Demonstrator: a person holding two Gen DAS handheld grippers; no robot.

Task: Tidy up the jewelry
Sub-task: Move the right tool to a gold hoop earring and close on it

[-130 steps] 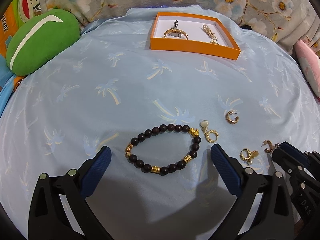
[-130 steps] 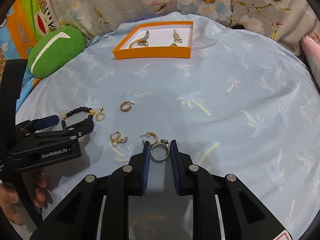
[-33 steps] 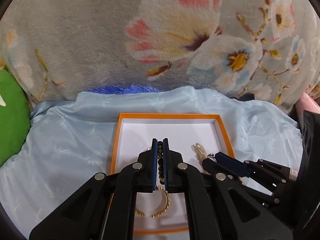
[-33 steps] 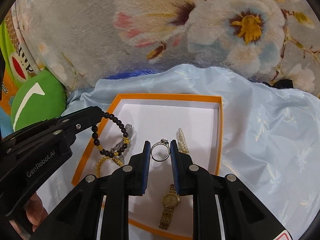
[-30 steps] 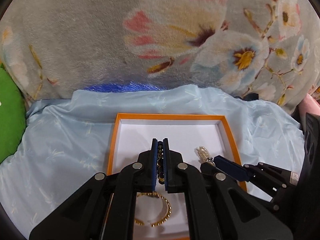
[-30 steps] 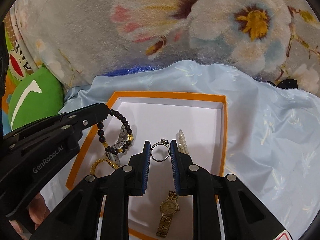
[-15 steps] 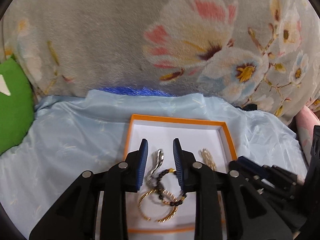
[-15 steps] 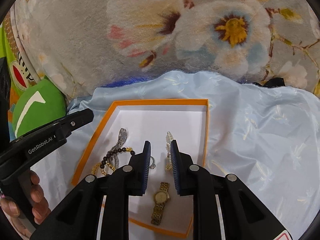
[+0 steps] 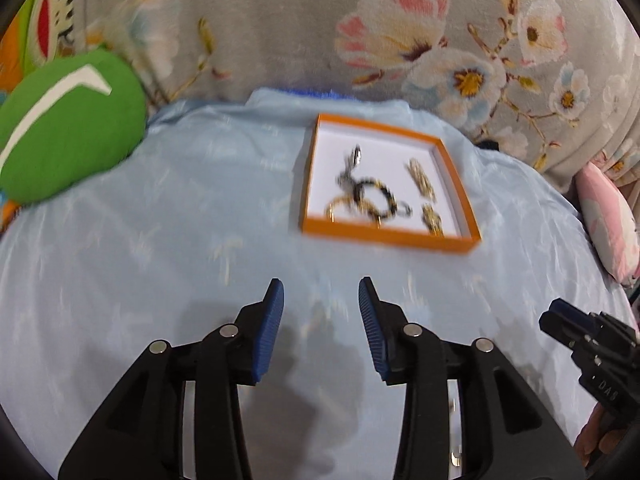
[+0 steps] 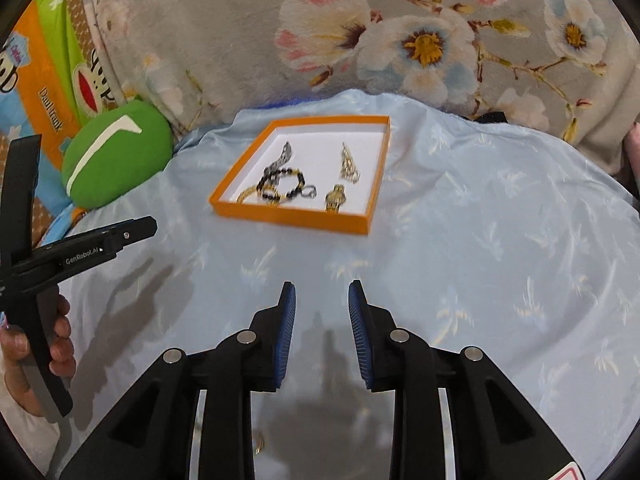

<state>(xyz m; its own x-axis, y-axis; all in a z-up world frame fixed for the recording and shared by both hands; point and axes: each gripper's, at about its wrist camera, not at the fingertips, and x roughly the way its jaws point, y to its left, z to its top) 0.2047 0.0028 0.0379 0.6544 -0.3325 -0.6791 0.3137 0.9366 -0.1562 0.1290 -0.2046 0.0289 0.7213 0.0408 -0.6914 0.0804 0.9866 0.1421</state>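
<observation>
An orange box (image 9: pixel 384 234) (image 10: pixel 292 216) with a white inside lies on the light blue cloth, well ahead of both grippers. In it lie a black bead bracelet (image 10: pixel 280 186) (image 9: pixel 370 196), a gold bangle (image 10: pixel 250 196), a silver ring (image 10: pixel 310 191), a gold watch (image 10: pixel 335 199), a pale chain (image 10: pixel 349 166) and a silver piece (image 10: pixel 285 151). My left gripper (image 9: pixel 321 304) is open and empty above the cloth. My right gripper (image 10: pixel 322 308) is open and empty too. The left wrist view is blurred.
A green cushion (image 9: pixel 68 124) (image 10: pixel 114 160) lies at the left. A grey floral blanket (image 10: pixel 400 32) rises behind the box. A pink pillow (image 9: pixel 608 216) is at the right edge. A small gold piece (image 10: pixel 259 446) shows on the cloth under my right gripper.
Both grippers opened, leaving the bead bracelet and the ring in the box, then pulled back from it toward the near side of the cloth.
</observation>
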